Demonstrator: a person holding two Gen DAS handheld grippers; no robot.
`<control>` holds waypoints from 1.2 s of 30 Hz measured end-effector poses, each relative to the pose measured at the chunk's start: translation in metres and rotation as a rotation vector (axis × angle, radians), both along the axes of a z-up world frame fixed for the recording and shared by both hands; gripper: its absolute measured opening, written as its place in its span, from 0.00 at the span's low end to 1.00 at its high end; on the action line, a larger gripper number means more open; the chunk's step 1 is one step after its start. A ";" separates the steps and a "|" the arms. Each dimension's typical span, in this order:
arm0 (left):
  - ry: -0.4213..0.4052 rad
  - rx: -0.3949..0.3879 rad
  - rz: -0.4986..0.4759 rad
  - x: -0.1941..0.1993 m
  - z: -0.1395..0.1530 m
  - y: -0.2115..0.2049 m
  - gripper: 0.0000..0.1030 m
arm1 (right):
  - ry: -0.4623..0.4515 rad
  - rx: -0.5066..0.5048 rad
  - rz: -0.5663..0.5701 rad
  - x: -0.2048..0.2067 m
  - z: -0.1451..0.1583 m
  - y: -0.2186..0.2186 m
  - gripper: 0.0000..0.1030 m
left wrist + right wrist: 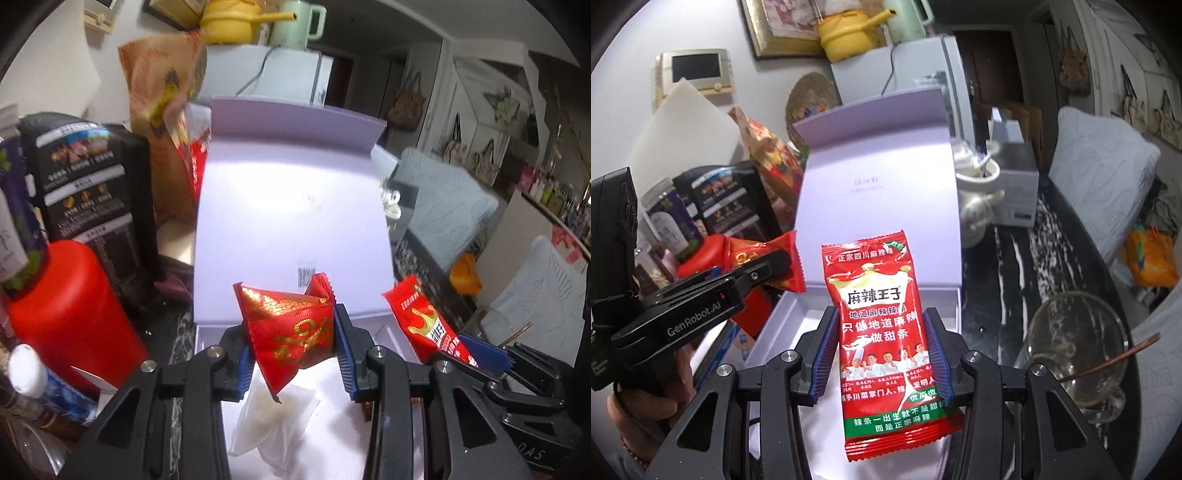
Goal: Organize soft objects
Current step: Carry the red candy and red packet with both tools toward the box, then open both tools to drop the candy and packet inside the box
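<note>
Evidently mid-packing, the left tongs (293,354) grip a red-gold sachet (291,328) and the right tongs (881,354) a red snack packet (886,332), both above the open lilac box (790,306) below; next comes lowering and releasing inside.

My left gripper (293,345) is clamped, its blue pads pressing in from 9 and 3 o'clock, pointing toward 12. My right gripper (882,350) is clamped too, pads at 9 and 3 o'clock, fingers aimed at 12. From the right wrist, my left gripper (768,269) sits at 9 o'clock, my left hand (646,402) wrapping its handle at 8.
</note>
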State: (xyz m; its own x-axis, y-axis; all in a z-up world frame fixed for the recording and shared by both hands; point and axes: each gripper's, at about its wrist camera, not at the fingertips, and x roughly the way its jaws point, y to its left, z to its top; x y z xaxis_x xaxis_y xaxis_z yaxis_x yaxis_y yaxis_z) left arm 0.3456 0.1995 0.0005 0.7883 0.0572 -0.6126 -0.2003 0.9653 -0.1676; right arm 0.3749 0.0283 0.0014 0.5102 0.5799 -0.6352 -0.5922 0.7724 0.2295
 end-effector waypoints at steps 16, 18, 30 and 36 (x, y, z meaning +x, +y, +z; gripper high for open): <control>0.199 0.029 0.006 0.034 -0.053 0.001 0.36 | 0.113 -0.098 -0.009 0.025 -0.054 0.020 0.44; 0.227 0.040 0.005 0.038 -0.059 0.000 0.36 | 0.109 -0.126 -0.014 0.027 -0.059 0.022 0.44; 0.396 0.027 0.033 0.055 -0.090 0.004 0.37 | 0.133 -0.190 -0.022 0.029 -0.071 0.026 0.44; 0.386 0.057 0.036 0.052 -0.086 0.001 0.69 | 0.146 -0.185 -0.023 0.030 -0.071 0.025 0.44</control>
State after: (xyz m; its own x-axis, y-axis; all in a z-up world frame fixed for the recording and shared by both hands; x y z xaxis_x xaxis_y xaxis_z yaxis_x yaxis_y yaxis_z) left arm 0.3971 0.2003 -0.0858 0.4973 0.1236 -0.8587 -0.2723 0.9620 -0.0192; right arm 0.4050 0.0534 -0.0693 0.4165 0.4365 -0.7975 -0.5452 0.8219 0.1651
